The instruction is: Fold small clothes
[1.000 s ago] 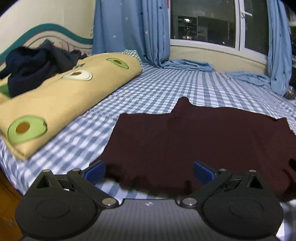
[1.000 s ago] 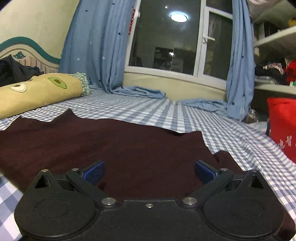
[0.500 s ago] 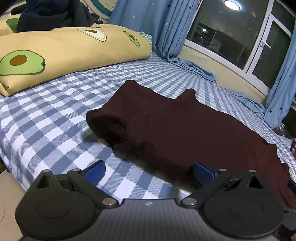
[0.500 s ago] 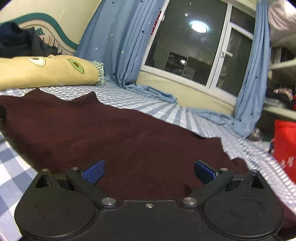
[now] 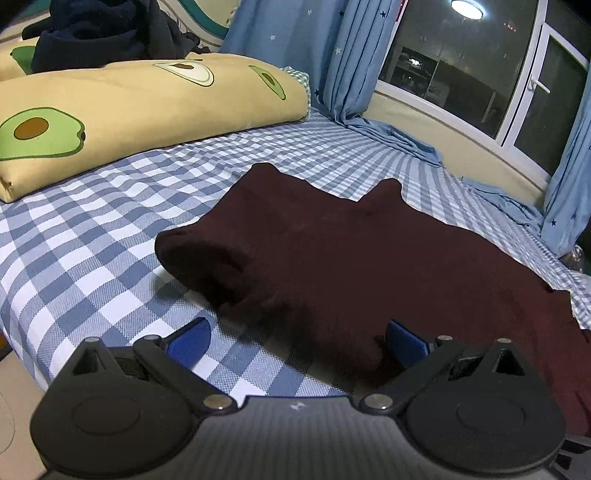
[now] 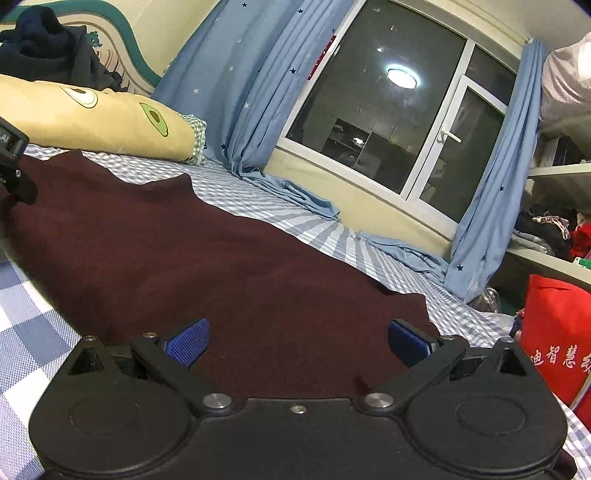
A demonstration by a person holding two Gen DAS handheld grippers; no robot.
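Left hand-held gripper [image 5: 297, 341] spread wide, empty, low over the near edge of the dark red garment [image 5: 369, 258], which lies spread on the checked bed [image 5: 92, 236] with its left end rolled under. Closing here risks catching the sheet as well. Right hand-held gripper [image 6: 298, 341] also wide, empty, above the cloth; uneven lifts would skew the fold.

Bare checked sheet [image 5: 92, 236] lies open to the left of the garment [image 5: 332, 251], up to the rolled quilt [image 5: 140, 110], which walls off that side with dark clothes [image 5: 103, 33] heaped on it. Beyond the garment a strip of sheet runs to the curtains [image 6: 229, 92] and window wall. A red bag [image 6: 557, 332] blocks the right edge
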